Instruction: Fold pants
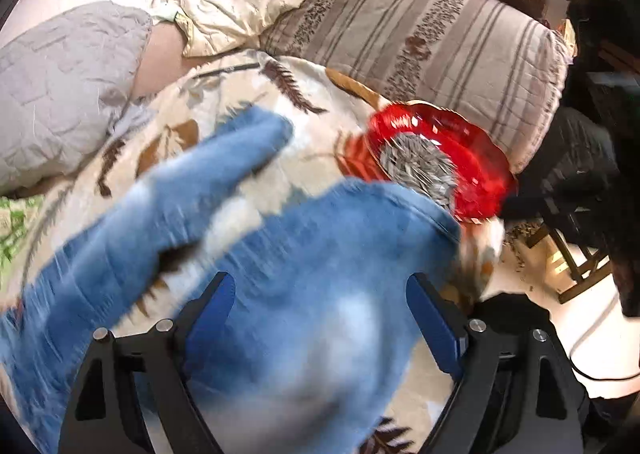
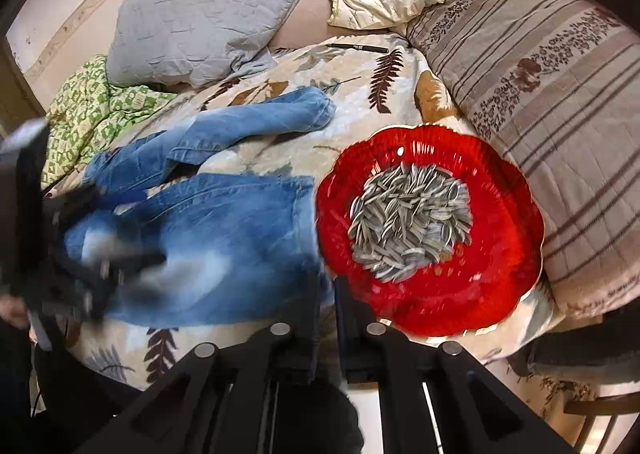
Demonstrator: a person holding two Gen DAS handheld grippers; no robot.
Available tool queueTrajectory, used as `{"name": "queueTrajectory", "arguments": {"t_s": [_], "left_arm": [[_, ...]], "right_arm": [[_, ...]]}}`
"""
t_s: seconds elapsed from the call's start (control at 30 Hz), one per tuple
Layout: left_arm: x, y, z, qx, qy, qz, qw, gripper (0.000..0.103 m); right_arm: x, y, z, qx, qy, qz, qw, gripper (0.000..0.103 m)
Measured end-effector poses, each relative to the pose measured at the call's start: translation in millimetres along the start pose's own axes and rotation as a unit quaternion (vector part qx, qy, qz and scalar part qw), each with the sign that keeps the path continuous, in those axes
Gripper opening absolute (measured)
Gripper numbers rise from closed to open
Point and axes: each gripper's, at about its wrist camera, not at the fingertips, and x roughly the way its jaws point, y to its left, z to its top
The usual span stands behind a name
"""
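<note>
Blue jeans (image 2: 224, 230) lie on a leaf-patterned blanket (image 2: 360, 70), both legs pointing away from me. In the left wrist view the jeans (image 1: 304, 294) fill the foreground, blurred. My left gripper (image 1: 320, 310) is open, its blue fingers (image 1: 212, 306) spread to either side of the denim near the waist. It also shows at the left of the right wrist view (image 2: 92, 270), blurred. My right gripper (image 2: 326, 294) has its jaws nearly together over the right edge of the jeans; whether cloth is pinched is unclear.
A red plate (image 2: 500, 262) of sunflower seeds (image 2: 408, 218) sits on the blanket right beside the jeans and shows in the left wrist view (image 1: 476, 158). A striped cushion (image 2: 540, 94), a grey pillow (image 2: 200, 22), a green quilt (image 2: 92, 114) and a black pen (image 2: 360, 48) lie behind.
</note>
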Motion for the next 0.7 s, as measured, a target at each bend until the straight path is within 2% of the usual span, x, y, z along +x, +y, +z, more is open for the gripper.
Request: {"name": "queueTrajectory", "arguments": {"t_s": [0.03,0.13,0.23,0.37,0.43,0.53,0.6,0.63,0.67,0.7], "left_arm": [[3.9,3.8,4.2,0.007,0.003,0.006,1.0,0.088],[20.6,12.5,21.0,0.034,0.024,0.02,0.9989,0.088],[45.1,19.1,34.7,0.053,0.056,0.003,0.997,0.088],[74.9,15.6,49.0,0.071,0.092,-0.049,0.992,0.088],[91.3,11.0,55.8,0.079,0.115,-0.085,0.9865,0.088],[117.8,7.3,62.1,0.09,0.15,-0.106,0.9788,0.088],[129.3,10.6,64.4,0.075,0.163,-0.125,0.9757,0.088],[133.3,13.2,65.1,0.063,0.168,-0.139,0.9739,0.084],[135.5,14.8,64.9,0.053,0.17,-0.157,0.9714,0.06],[137.9,15.8,63.8,0.047,0.176,-0.174,0.9678,0.043]], "right_arm": [[-0.1,2.2,-4.7,0.005,0.003,0.006,1.0,0.022],[1.2,6.9,-18.6,0.019,0.004,0.021,1.0,0.079],[3.3,5.8,-27.5,0.046,-0.006,0.038,0.998,0.079],[25.7,-3.2,-28.5,0.117,0.001,0.074,0.99,0.079],[38.3,-5.3,-28.9,0.141,0.008,0.079,0.987,0.079],[58.2,-10.8,-31.9,0.182,0.018,0.088,0.979,0.079],[70.6,-15.1,-33.2,0.2,0.021,0.082,0.976,0.079],[75.2,-16.7,-33.5,0.206,0.022,0.082,0.975,0.078],[79.0,-18.1,-33.5,0.21,0.021,0.084,0.974,0.075],[81.1,-18.0,-33.4,0.21,0.017,0.084,0.974,0.072]]}}
